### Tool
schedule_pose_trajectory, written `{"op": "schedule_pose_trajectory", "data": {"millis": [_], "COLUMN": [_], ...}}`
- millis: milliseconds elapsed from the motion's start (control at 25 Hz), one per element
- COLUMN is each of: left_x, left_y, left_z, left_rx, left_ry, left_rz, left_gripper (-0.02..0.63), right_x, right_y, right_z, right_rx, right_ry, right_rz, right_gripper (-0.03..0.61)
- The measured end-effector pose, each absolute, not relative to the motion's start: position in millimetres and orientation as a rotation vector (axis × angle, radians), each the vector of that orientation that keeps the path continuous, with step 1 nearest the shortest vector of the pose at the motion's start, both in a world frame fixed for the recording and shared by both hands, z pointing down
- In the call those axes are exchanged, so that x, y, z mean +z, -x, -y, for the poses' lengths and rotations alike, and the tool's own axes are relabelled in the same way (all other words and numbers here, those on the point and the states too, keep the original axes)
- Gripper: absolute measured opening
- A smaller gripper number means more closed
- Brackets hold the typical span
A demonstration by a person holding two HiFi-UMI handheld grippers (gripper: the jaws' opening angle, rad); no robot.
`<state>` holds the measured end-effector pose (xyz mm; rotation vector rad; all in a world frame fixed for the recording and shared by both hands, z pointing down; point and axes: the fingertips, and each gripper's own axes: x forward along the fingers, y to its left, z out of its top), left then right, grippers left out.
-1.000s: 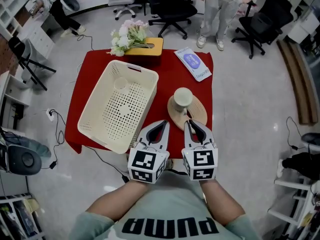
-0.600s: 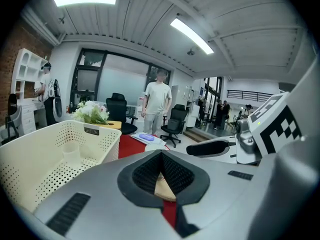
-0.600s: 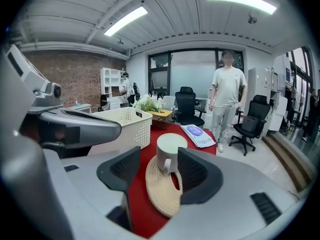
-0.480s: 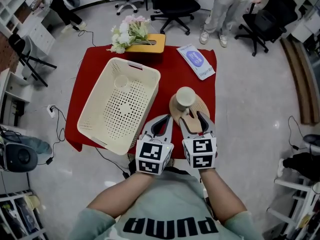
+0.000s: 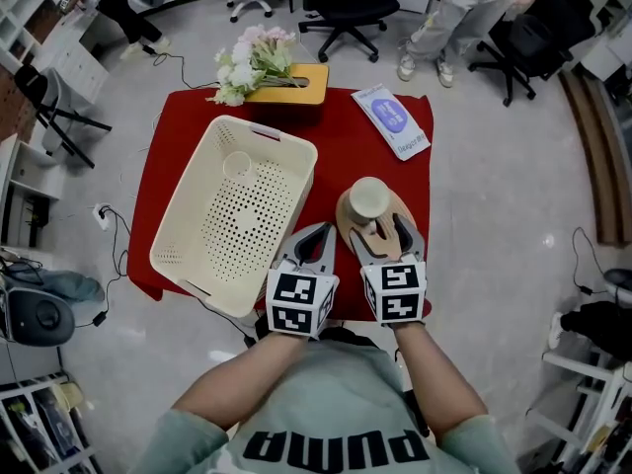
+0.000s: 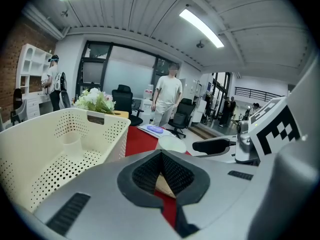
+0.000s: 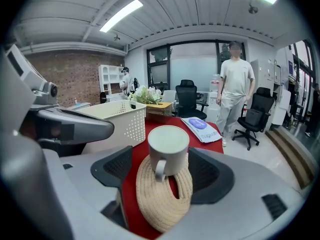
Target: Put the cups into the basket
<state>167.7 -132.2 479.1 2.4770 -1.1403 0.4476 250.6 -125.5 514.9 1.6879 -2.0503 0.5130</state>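
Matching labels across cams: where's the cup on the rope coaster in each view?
Head view: cup right of centre, on the coaster, right of the basket.
Left gripper view: mostly the cup rim shows, mid-frame, just right of the basket.
Right gripper view: cup dead centre, handle toward camera, basket to its left.
Shared landmark: the basket.

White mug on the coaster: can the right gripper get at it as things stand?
Probably yes: the right gripper has just been opening its jaws, gripping nothing, and the white mug on its rope coaster stands straight ahead, unobstructed.
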Motion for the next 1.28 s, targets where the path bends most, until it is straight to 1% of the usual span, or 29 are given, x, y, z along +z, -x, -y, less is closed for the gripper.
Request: {"op": "schedule_pose_trajectory", "data": {"millis": [640, 1280], "left_x": [505, 524], "left_y": [-180, -187], "left_z": [160, 167], "left_rx": [0.544, 0.596], "left_ry": [-2.446, -2.416], "left_rz": [1.106, 1.084], "left_gripper": [0.002, 0.002], "right_x": [549, 562], "right_y": [-257, -252], "right_z": [166, 181], "right_rx": [0.561, 0.5], "right_ry": [-1.647, -1.616], "right_rz": [2.045, 2.063], "right_gripper": [0.38, 0.383]}}
